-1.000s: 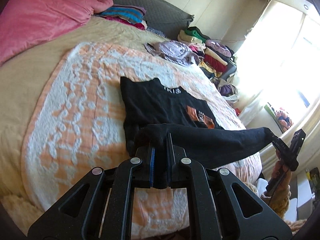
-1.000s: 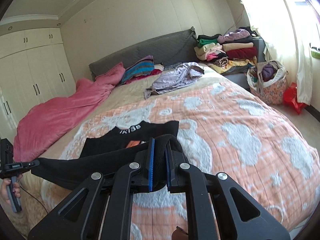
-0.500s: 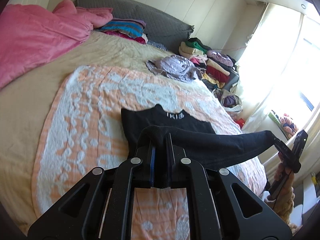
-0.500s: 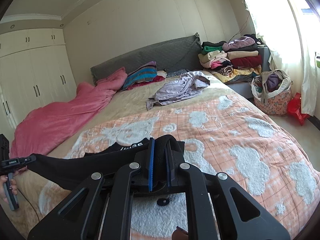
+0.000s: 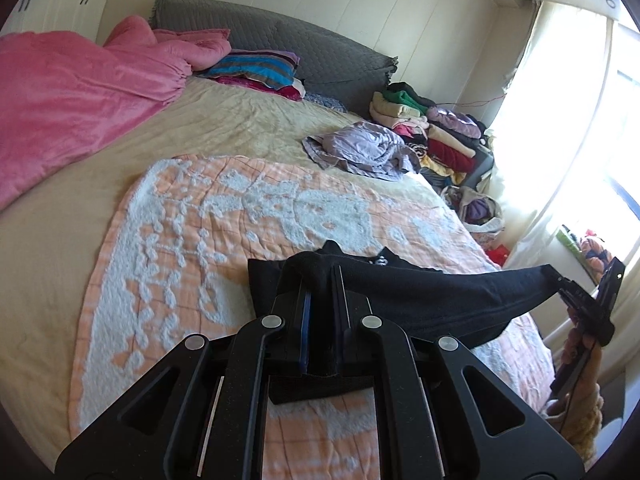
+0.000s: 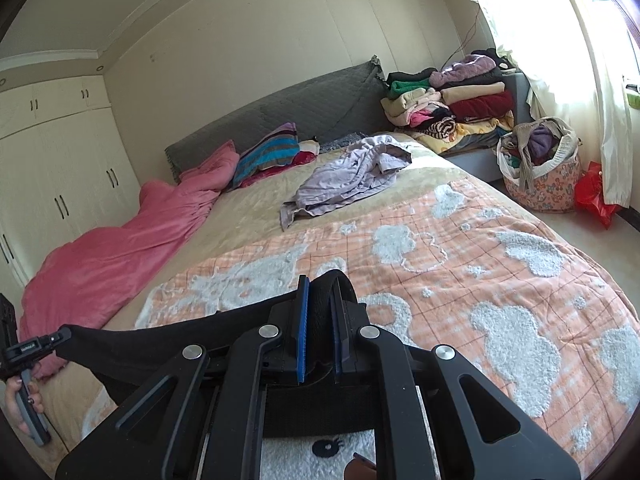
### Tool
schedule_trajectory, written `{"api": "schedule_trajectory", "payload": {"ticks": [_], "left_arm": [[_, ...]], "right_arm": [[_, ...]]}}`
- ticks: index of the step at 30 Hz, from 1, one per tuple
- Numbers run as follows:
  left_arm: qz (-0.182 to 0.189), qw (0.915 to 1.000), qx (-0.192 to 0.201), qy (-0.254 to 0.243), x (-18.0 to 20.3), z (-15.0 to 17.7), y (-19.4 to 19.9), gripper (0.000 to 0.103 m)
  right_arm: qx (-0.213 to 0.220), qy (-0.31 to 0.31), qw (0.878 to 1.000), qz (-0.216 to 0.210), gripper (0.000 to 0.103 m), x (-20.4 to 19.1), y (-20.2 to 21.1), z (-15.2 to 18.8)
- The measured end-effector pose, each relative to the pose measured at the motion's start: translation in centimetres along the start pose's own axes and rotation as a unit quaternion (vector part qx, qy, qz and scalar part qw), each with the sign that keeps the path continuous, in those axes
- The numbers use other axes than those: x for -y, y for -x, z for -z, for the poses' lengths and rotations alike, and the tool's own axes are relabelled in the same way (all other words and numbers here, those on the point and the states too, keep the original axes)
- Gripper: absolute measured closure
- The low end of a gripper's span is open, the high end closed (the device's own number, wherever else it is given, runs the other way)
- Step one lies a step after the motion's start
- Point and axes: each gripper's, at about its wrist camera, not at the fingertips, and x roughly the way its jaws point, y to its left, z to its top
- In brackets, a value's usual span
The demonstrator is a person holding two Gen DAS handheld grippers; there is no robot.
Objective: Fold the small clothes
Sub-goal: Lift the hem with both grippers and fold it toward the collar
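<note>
Left wrist view: both hands carry hem forward over the black shirt [image 5: 420, 296] toward the bed's head; left gripper [image 5: 322, 280] and right gripper [image 6: 318, 292] clenched on it, fold nearly closed.

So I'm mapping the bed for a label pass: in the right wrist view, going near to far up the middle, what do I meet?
Right tool shut on the black shirt → orange-and-white blanket → crumpled lavender garment → grey headboard.
</note>
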Motion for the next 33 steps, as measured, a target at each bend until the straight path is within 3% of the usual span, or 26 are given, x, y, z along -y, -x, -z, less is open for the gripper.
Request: {"api": "schedule_trajectory", "payload": {"ticks": [13, 33], "left_arm": [[-0.039, 0.9987, -0.029, -0.018, -1.1, -0.6, -5.5, 0.100], [-0.091, 0.9911, -0.083, -0.050, -2.2, 1.8, -12.7, 0.098]], "right_arm": [[-0.027, -0.016, 0.999, 0.021, 0.095, 1.8, -5.9, 0.0], [-0.084, -0.010, 0.994, 0.070, 0.094, 4.0, -13.1, 4.2]]}}
